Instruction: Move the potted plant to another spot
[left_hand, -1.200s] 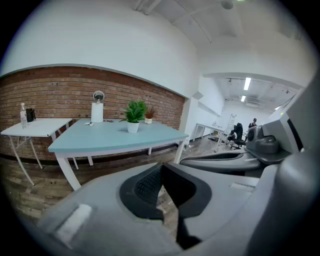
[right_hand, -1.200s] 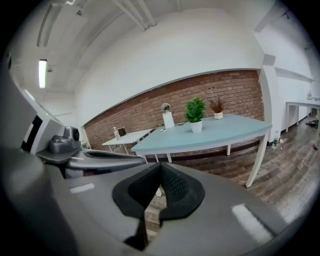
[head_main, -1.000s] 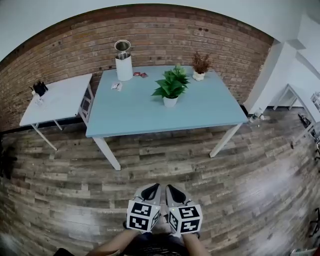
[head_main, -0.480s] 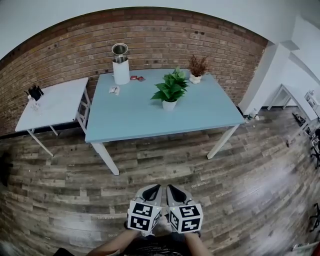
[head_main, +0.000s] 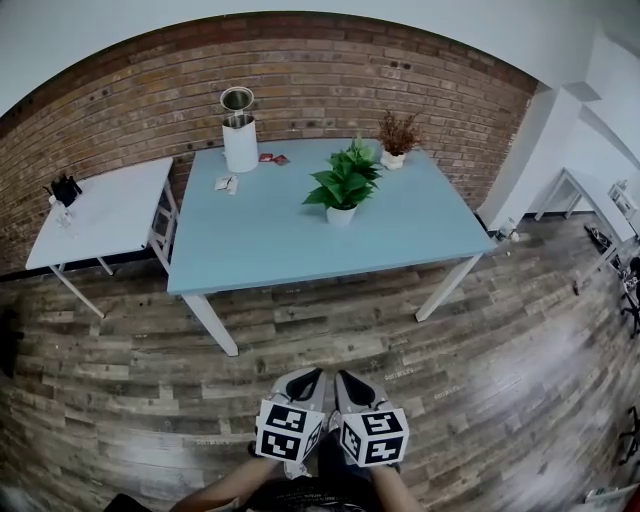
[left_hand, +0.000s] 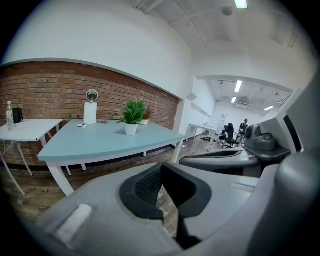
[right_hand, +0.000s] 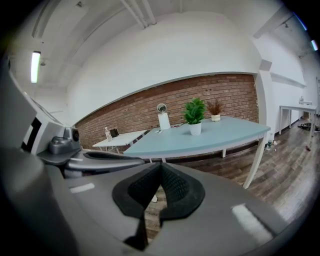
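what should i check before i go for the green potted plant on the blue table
1. Green potted plant upright on the blue table: ok.
2. Neighbours apart from it: ok; the dried plant pot and the white canister stand away from it.
3. Left gripper open for the pot: not ok; jaws together, nothing between them.
4. Right gripper open: not ok; jaws together, empty.
5. Grippers at the plant: not ok; both hang over the wooden floor, short of the table's near edge.
6. Bare tabletop for a new spot: ok; the near half is free.
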